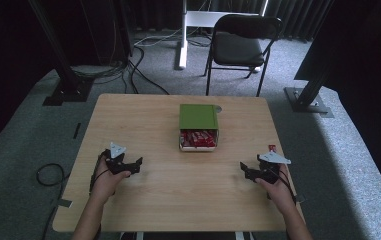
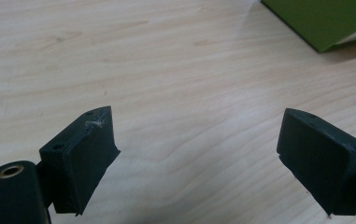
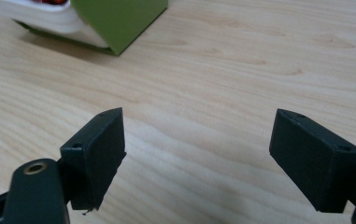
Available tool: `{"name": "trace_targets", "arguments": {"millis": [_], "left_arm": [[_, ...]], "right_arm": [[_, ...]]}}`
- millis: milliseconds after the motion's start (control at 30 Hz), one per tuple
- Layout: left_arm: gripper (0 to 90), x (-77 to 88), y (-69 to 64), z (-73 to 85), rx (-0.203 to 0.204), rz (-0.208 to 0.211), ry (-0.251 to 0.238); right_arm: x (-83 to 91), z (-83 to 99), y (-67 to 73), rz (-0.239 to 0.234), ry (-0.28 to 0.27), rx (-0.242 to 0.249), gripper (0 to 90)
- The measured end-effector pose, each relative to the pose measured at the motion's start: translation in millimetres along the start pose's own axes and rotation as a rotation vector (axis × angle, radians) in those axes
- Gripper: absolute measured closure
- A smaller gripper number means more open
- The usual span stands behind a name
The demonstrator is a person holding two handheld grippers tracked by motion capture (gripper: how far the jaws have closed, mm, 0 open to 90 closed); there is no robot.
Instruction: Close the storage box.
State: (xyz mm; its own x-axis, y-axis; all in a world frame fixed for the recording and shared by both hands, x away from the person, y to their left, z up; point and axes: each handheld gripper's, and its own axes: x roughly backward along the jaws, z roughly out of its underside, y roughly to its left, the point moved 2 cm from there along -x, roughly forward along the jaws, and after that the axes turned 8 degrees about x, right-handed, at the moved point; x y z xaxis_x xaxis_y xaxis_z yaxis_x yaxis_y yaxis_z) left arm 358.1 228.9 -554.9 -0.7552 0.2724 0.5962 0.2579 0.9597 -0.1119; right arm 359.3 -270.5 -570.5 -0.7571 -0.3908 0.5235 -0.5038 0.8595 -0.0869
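Left tongs (image 1: 139, 165): spread, empty, low over tabletop (image 1: 143, 120). Box (image 1: 198, 116): centre, far side, green lid atop, red packets (image 1: 197, 138) showing in front. Right tongs (image 1: 243, 169): spread, empty. Risk: a one-sided push on the light box could slide it or spill packets.

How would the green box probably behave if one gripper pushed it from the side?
The green box looks like thin card, so probably light and likely to slide on the smooth table. Its white tray of red packets sticks out, so it may shift.
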Motion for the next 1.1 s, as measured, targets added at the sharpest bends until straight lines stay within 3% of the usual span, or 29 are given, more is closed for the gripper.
{"name": "trace_targets", "arguments": {"millis": [467, 667, 1100], "left_arm": [[12.6, 20.5, 15.3, 20.8, 0.036, -0.061, 0.010], [12.6, 28.1, 25.2, 34.4, 0.074, -0.097, 0.033], [12.6, 34.4, 44.4, 54.8, 0.123, -0.216, 0.083]], "right_arm": [[2.6, 19.0, 7.2, -0.002, 0.035, 0.009, 16.6], [4.5, 20.3, 7.9, 0.009, 0.041, 0.010, 16.7], [1.3, 21.6, 11.7, 0.030, 0.123, 0.002, 16.7]]}}
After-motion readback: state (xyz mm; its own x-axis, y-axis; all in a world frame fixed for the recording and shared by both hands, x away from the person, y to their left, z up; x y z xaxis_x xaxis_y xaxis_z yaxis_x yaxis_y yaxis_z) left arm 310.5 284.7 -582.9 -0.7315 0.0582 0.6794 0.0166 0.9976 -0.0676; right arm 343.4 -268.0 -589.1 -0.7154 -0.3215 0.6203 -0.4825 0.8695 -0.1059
